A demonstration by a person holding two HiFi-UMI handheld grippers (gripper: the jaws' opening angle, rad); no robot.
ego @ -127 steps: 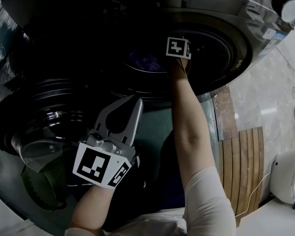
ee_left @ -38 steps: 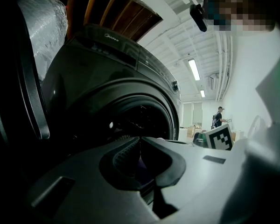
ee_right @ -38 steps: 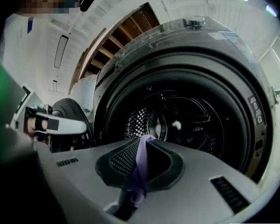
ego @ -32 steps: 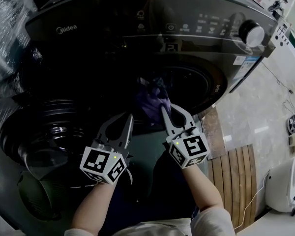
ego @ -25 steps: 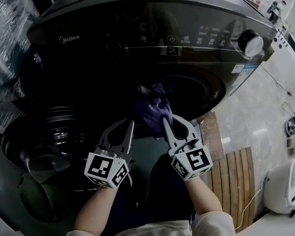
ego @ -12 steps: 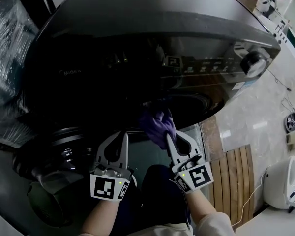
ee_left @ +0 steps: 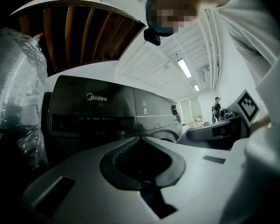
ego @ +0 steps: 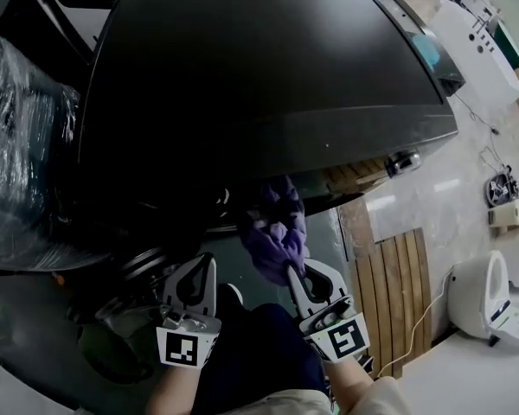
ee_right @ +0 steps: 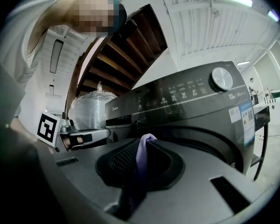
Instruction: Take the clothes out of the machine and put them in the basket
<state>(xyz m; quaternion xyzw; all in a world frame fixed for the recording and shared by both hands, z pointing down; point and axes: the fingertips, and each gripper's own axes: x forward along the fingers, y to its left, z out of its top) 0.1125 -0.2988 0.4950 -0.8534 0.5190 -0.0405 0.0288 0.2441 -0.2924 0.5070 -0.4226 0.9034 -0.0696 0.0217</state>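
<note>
Head view first: one purple garment [ego: 277, 227], bunched up right at the tips of the right gripper [ego: 293, 272], out in front of the dark washing machine [ego: 259, 85]. The left gripper [ego: 209, 262] sits just beside it on the left, apart from the cloth. Count so far: two grippers, one garment, one machine, plus one film-wrapped bundle [ego: 22, 145] at the machine's left.

Over to the left gripper view: jaws pressed together and nothing between them. Just the machine's front panel is ahead, with the wrapped bundle off to the left.

Now the right gripper view, and here is the catch: the jaws are pinched tight on a strip of that purple garment. It runs up the seam between the pads and pokes out over the tips. Behind it is the machine's front with one round dial [ee_right: 221, 78]. One marker cube [ee_right: 49, 127], the left gripper's, shows at the left.
</note>
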